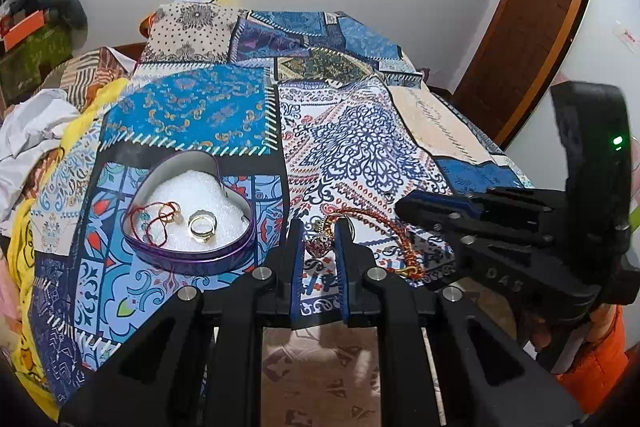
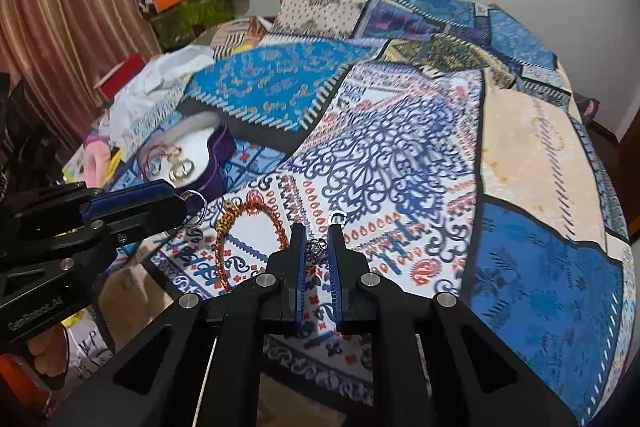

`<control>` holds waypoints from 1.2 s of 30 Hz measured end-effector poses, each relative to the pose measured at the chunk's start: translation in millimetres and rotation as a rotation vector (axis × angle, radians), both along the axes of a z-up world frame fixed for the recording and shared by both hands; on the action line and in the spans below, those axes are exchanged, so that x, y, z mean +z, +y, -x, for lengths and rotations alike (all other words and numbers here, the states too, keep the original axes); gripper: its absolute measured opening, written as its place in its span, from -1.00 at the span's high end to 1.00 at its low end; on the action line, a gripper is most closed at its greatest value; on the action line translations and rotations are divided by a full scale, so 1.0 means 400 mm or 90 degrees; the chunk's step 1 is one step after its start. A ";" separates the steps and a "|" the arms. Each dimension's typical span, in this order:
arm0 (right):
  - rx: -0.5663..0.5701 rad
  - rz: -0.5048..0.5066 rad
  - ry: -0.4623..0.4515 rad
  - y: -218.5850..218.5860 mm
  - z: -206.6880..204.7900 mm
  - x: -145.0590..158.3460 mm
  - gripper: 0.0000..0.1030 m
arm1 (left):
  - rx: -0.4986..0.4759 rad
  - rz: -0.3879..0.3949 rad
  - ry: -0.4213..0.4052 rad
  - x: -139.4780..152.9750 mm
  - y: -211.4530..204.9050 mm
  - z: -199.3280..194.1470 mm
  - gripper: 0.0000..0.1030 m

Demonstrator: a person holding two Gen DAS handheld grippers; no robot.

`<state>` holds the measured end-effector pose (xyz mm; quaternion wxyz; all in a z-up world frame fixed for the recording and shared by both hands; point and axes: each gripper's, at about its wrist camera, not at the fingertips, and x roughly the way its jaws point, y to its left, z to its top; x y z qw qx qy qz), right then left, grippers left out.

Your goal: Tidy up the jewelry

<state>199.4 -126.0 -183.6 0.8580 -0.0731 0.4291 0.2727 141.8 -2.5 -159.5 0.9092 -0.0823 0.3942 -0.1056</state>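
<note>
Left hand-held gripper: is being held low over the near edge of the bed, jaws nearly together, pinching a beaded charm with a metal key ring at its far end.
Right hand-held gripper: is being pointed down at the bed, jaws pressed almost together; a small silver filigree piece is being gripped between the blue pads, and a silver clasp is showing just beyond the right fingertip.
Braided cord: a red-and-gold cord is lying in a loop on the patchwork bedspread, between the two hand-held grippers; one end is running to the beaded charm. Whether the silver piece belongs to the same cord cannot be told.
Heart-shaped tin: a purple tin lined with white foam is resting on the bedspread, to the left of the left hand-held gripper and apart from it.
Tin contents: two gold rings are lying together on the foam; a thin red thread with a small gold ring is lying beside them.
Person: an orange sleeve is being seen behind the right hand-held gripper.
Surroundings: loose clothes are lying at the left side of the bed.
</note>
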 end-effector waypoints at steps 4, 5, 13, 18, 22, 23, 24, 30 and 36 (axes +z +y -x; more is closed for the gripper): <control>-0.010 -0.021 -0.031 -0.022 0.021 0.057 0.82 | -0.001 -0.001 -0.011 0.020 -0.004 0.014 0.74; -0.013 -0.026 -0.039 -0.026 0.025 0.069 0.82 | -0.002 -0.003 -0.014 0.025 -0.006 0.019 0.74; -0.027 -0.044 -0.090 -0.044 0.062 0.148 0.82 | -0.004 -0.007 -0.033 0.060 -0.010 0.051 0.74; -0.035 -0.068 -0.103 -0.062 0.075 0.176 0.82 | -0.002 -0.008 -0.037 0.068 -0.009 0.061 0.74; -0.032 -0.073 -0.118 -0.062 0.088 0.195 0.82 | -0.002 -0.007 -0.037 0.068 -0.009 0.064 0.74; -0.030 -0.073 -0.121 -0.059 0.089 0.197 0.82 | -0.002 -0.007 -0.037 0.068 -0.009 0.064 0.74; -0.029 -0.071 -0.123 -0.054 0.089 0.196 0.82 | -0.003 -0.008 -0.036 0.068 -0.009 0.063 0.74; -0.035 -0.063 -0.085 -0.050 0.070 0.138 0.82 | 0.001 -0.010 -0.034 0.066 -0.004 0.063 0.74; -0.049 -0.048 -0.043 -0.062 0.048 0.077 0.82 | 0.004 -0.010 -0.027 0.057 0.001 0.059 0.74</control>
